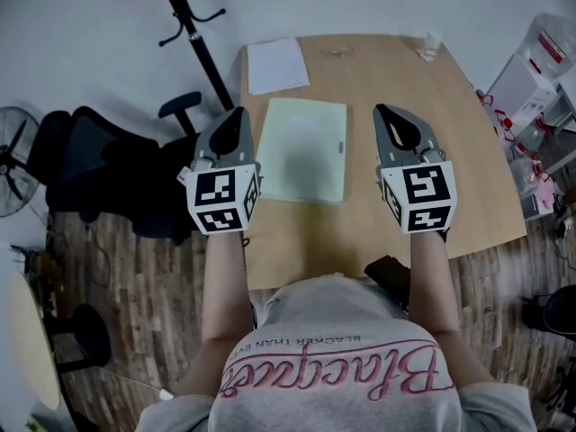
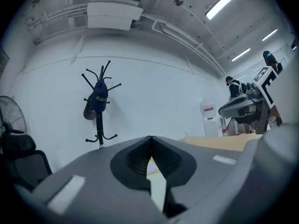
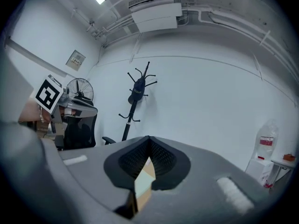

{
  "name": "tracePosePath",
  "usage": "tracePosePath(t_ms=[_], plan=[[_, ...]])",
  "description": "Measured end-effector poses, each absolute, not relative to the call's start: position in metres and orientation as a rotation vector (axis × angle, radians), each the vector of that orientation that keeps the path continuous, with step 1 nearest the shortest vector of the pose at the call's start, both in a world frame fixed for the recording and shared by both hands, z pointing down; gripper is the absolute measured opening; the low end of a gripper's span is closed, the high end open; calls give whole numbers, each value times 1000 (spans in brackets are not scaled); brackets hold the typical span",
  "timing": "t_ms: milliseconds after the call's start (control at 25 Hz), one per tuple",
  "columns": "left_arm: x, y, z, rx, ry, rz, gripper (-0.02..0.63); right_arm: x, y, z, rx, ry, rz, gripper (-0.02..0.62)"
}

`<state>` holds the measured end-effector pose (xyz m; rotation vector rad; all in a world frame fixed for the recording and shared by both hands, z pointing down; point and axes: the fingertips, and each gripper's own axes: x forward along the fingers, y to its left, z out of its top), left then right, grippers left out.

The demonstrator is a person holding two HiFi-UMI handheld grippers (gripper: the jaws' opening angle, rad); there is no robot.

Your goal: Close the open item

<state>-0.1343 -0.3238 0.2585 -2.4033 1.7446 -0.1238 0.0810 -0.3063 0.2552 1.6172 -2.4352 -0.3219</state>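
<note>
The left claw and the right claw are both held up over the table. Each one points straight ahead. Each claw is closed tight and has nothing in it. Between them, down on the table, the green folder lies flat and shut. A white paper lies just past it. A black chair and a coat stand are off to the left.

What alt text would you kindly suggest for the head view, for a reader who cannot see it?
A person holds the left gripper and right gripper, both shut and empty, flanking a closed pale green folder on a wooden table; a white sheet lies beyond it.
</note>
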Motion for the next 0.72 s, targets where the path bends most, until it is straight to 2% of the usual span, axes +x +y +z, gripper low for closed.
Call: tracePosePath(t_ms=[720], plan=[[-141, -303, 213, -2281, 1711, -23, 15, 85, -299, 227, 1673, -2534, -354, 2]])
